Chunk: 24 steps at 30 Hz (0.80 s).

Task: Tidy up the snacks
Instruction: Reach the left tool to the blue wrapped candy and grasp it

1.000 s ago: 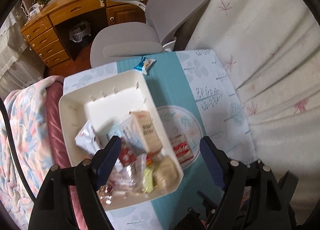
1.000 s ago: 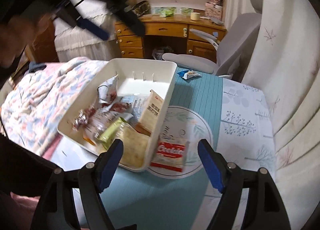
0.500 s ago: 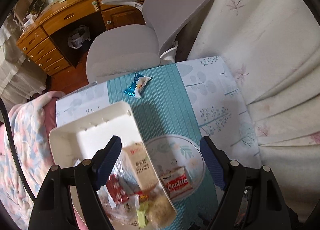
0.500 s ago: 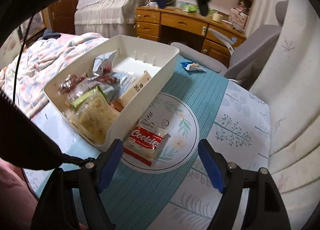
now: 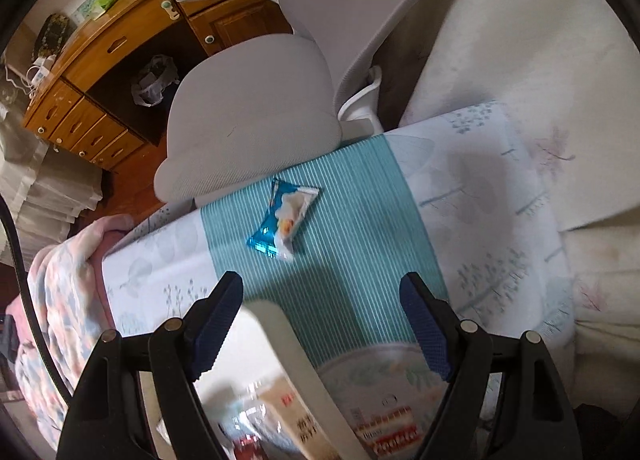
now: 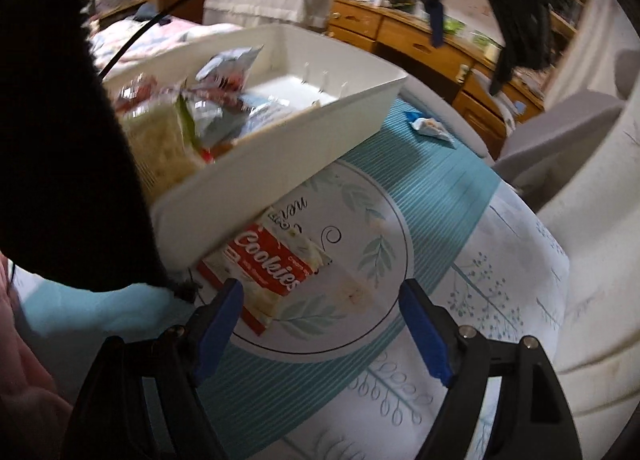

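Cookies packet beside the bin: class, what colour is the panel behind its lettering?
Red, with white lettering on the cookies packet; clearest in the right wrist view.

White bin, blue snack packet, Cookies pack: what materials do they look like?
White rectangular bin: likely rigid moulded plastic, matte, with smooth even walls and slotted end. Small blue snack packet: glossy plastic film, probably foil-lined, with crimped ends and glare. Red-and-white Cookies pack: looks like a printed film wrapper, slightly shiny; could be thin card.
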### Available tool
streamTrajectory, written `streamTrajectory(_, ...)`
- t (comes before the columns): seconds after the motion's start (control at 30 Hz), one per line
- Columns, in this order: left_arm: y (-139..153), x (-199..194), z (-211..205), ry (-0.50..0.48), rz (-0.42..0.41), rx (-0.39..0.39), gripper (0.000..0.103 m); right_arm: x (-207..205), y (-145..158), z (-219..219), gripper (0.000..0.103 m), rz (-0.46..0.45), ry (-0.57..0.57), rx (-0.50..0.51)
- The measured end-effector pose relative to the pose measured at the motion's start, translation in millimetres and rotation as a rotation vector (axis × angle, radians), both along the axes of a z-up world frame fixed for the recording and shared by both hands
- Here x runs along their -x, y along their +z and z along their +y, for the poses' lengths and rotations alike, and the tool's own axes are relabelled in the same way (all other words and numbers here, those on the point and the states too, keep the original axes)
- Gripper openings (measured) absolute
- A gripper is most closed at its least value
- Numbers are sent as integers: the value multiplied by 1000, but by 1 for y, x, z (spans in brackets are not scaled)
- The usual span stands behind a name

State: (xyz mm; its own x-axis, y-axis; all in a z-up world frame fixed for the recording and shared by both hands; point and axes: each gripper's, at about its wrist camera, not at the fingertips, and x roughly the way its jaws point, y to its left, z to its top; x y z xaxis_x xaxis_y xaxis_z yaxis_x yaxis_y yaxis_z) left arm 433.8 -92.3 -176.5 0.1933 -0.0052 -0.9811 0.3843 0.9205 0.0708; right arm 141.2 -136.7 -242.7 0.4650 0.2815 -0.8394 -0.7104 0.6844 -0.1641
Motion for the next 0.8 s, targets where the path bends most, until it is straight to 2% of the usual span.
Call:
streamTrajectory(0.43,-81,-60,-19,-9,87,-217,79,-8,-30,12,81,-20,211,11)
streamTrajectory(0.53,-94,-68,-16,-5,104,-228,79,-9,-35,15,81,-10,248,3)
streamTrajectory(0.67,-109,-75,-13,10,130,-228,72,-10,-37,18,81,7,273,-24)
streamTrajectory(0.8,-119,-80,-9,27,149,-210,57,-8,-39,21,80,10,296,-48)
